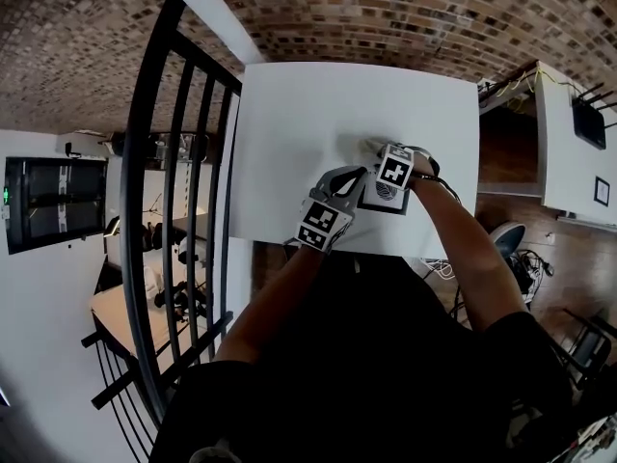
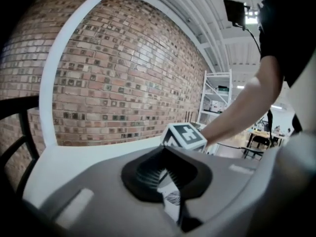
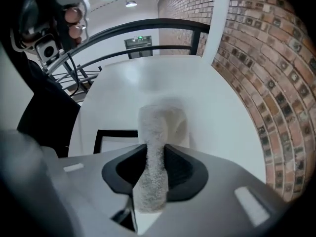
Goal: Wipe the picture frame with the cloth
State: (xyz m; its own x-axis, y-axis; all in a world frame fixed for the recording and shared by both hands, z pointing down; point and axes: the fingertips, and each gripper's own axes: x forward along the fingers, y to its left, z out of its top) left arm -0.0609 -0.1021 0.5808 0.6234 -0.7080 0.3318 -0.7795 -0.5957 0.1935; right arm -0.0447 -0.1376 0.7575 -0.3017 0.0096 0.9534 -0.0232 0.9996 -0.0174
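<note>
The picture frame (image 1: 388,199), black-edged with a white mat and a small dark print, lies near the front edge of the white table (image 1: 318,114). In the left gripper view, my left gripper (image 2: 165,176) is shut on one edge of the picture frame (image 2: 172,197). From the head view, the left gripper (image 1: 357,183) comes in from the frame's left. My right gripper (image 3: 154,158) is shut on a pale fluffy cloth (image 3: 157,127), which hangs down onto the table beside the frame's black edge (image 3: 113,132). Seen from above, the right gripper (image 1: 380,156) sits over the frame's far side.
A black metal railing (image 1: 178,191) runs along the table's left side, with a drop to a lower floor beyond it. A brick wall (image 1: 386,8) stands behind the table. Another white table (image 1: 569,152) is at the right.
</note>
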